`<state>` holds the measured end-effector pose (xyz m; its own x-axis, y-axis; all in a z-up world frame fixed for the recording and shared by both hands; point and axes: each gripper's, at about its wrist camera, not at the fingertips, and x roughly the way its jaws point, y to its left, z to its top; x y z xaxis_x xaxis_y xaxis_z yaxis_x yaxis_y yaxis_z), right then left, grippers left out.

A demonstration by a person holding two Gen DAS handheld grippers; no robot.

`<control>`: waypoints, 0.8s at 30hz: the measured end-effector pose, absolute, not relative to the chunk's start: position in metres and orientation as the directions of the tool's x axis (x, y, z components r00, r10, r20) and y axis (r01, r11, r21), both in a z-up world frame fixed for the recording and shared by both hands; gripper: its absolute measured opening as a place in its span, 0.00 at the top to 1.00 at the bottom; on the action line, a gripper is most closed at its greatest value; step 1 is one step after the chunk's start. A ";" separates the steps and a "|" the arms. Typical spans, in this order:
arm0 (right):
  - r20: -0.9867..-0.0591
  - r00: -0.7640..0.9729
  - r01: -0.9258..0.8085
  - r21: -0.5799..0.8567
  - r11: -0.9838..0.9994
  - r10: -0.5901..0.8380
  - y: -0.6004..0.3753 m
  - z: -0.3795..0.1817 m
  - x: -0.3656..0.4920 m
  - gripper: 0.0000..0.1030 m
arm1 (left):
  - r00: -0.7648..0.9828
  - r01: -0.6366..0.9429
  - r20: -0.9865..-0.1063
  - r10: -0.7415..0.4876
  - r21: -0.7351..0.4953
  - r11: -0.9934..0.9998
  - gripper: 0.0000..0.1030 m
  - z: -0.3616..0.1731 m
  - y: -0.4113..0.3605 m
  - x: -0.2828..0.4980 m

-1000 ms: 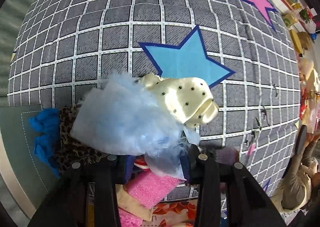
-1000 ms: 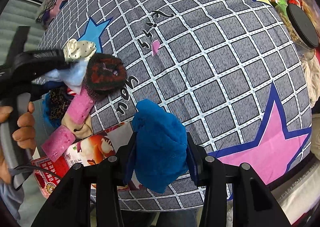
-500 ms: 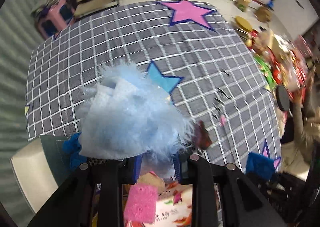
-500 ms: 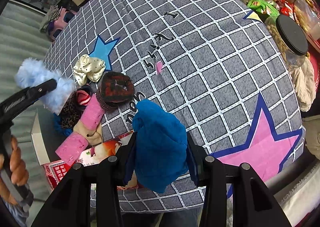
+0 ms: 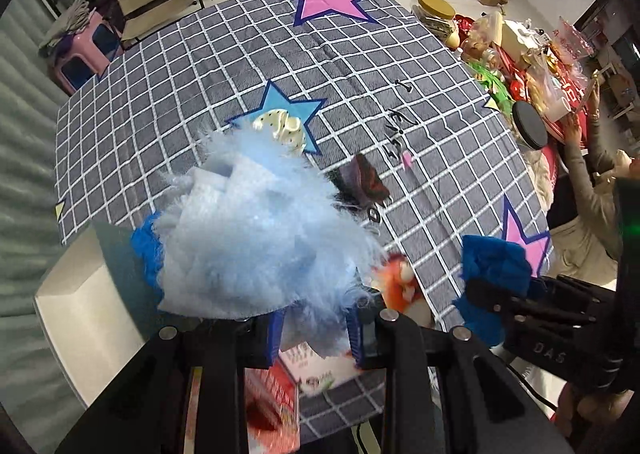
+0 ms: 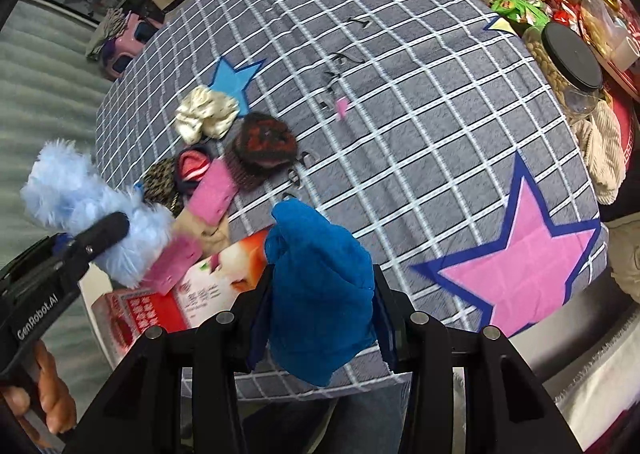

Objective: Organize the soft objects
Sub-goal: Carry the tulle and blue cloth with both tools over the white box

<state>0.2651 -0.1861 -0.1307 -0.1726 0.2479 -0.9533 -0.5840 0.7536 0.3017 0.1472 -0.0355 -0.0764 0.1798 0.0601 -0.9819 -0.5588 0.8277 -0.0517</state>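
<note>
Left wrist view: we see the fluffy fabric (image 5: 256, 242) clamped in our left gripper (image 5: 316, 328), lifted above the cloth (image 5: 192, 66). Over the cloth's near edge, our right gripper (image 6: 320, 326) is clamped on the blue mitt (image 6: 320, 294).

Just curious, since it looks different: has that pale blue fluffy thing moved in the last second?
Yes. The fluffy thing, gripped in the left tongs, has risen off the pile beside the cream scrunchie and now hangs left of it.
</note>
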 end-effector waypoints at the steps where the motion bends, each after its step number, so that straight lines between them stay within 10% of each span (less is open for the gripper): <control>1: -0.952 -0.176 -0.588 0.305 0.749 0.249 -0.185 -0.129 0.260 0.56 | 0.187 -0.558 -0.980 0.066 -0.051 0.828 0.72 -0.072 -0.037 0.142; 24: -0.946 -0.134 -0.810 0.276 0.517 0.296 -0.112 -0.053 0.145 0.56 | 0.252 -0.725 -0.941 0.225 -0.029 0.688 0.72 -0.018 0.001 0.011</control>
